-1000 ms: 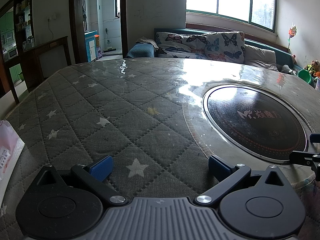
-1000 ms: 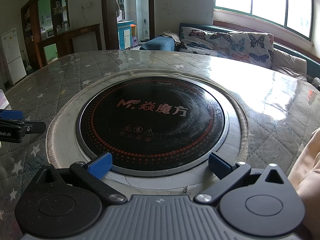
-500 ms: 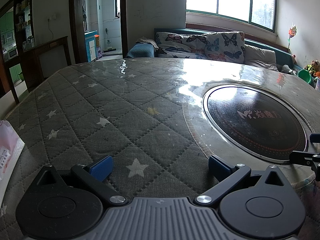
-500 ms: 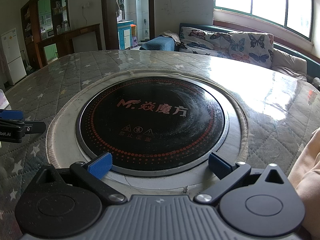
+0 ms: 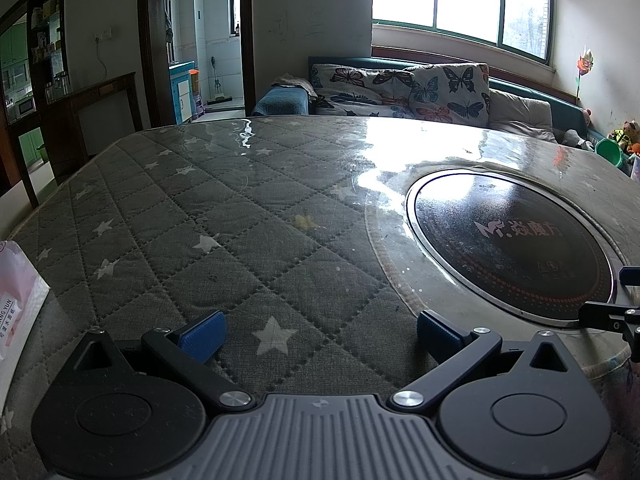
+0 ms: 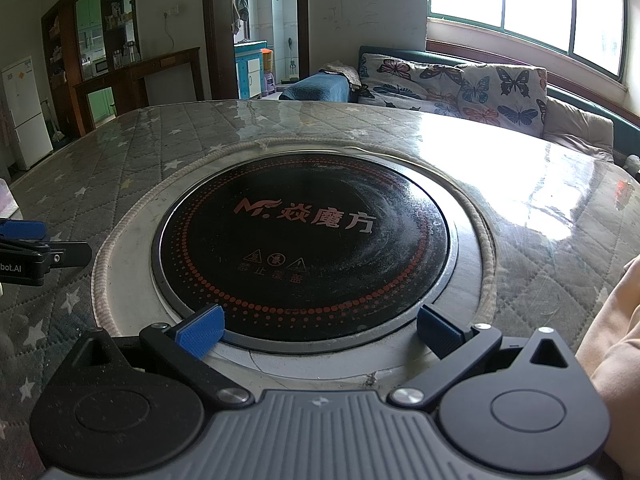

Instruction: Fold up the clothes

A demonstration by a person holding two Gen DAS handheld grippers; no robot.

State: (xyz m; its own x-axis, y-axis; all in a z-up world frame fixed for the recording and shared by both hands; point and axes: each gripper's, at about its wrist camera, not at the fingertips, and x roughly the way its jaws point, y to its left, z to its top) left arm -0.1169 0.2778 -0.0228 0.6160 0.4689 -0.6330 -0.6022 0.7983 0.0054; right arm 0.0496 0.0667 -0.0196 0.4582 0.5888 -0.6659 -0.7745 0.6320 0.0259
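The left gripper [image 5: 318, 334] is seen spread wide over a grey quilted cover [image 5: 224, 232] with white stars, nothing between its blue pads [image 5: 202, 334]. The right gripper [image 6: 320, 330] is likewise spread and empty, held over a round black cooktop [image 6: 304, 248] set into the table.

Only the left view shows a white and pink packet [image 5: 16, 308] at the table's left edge, and toys [image 5: 624, 136] by the far right wall. Only the right view shows a peach cloth [image 6: 612, 336] at the right edge, just beside the right gripper and touched by neither gripper; what garment it is cannot be told. A white fridge [image 6: 24, 116] is also seen there alone. Each view catches the other gripper at its edge.

The cover lies under a clear glossy sheet that reflects the window [image 6: 532, 4]. A sofa [image 5: 404, 88] with butterfly cushions stands behind the table, beside an open doorway [image 5: 204, 40] and dark shelves [image 6: 92, 40].
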